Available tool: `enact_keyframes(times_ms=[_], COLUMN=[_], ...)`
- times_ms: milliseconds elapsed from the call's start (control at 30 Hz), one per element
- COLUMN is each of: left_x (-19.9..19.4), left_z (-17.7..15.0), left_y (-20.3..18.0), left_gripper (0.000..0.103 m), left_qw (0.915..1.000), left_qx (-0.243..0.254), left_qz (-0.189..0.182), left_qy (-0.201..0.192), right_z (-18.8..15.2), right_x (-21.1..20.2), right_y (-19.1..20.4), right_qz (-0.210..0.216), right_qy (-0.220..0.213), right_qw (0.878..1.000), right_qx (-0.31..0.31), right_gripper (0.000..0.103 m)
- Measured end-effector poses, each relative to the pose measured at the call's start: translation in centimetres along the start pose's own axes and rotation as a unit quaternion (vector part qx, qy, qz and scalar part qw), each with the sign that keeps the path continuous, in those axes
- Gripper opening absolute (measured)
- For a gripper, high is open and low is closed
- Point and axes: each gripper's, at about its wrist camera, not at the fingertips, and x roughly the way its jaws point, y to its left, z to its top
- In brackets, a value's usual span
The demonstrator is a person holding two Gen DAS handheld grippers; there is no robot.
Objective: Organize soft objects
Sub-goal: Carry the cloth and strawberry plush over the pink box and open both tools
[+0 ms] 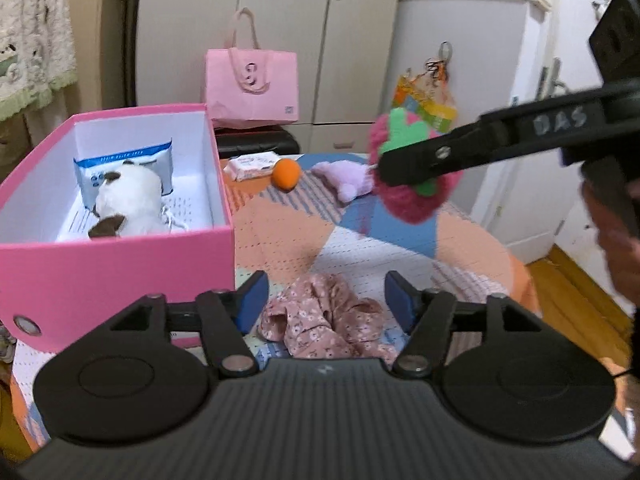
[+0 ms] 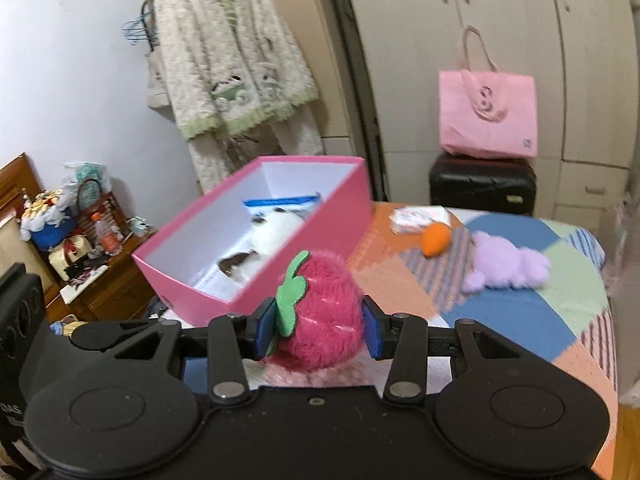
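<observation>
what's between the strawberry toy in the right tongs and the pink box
Nothing visible. The strawberry toy, held in the right tongs, hangs just in front of the pink box, whose open top is unobstructed.

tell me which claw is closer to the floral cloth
Left. The left claw hangs open right over the floral cloth; the right claw is raised farther off, shut on the strawberry plush.

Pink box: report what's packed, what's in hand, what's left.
Done: the white plush and a blue-white packet lie in the pink box. In hand: the right gripper is shut on the strawberry plush. Left on the table: orange toy, purple plush, floral cloth under the open left gripper.
</observation>
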Motion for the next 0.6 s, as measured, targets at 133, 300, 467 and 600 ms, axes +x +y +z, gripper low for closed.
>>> enact_keyframes(times_ms=[133,300,467,600], left_x=[2.6,5.1,7.2,7.0], left_z=[-1.3,-2.3,-2.8,-3.1], left_y=[-1.5,-2.4,-2.0,-1.6], left_gripper=[0.071,0.079,0.08,0.07], left_qw=[0.999,0.9978,0.9962,0.9964], left_qx=[0.02,0.03,0.007,-0.014], left_qz=[0.038,0.051,0.064,0.071], left_qy=[0.011,0.03,0.058,0.046], right_z=[-0.5,-1.4,-2.1,-2.3], right_x=[0.8,2.8,4.1,4.4], right_y=[-1.5,-2.4,-3.3,-3.3], right_qz=[-0.002,-0.011,-0.01,-0.014], right_qy=[0.01,0.027,0.041,0.046], right_qw=[1.0,1.0,0.999,0.999], right_qx=[0.008,0.008,0.011,0.009], right_gripper=[0.049,0.049,0.049,0.049])
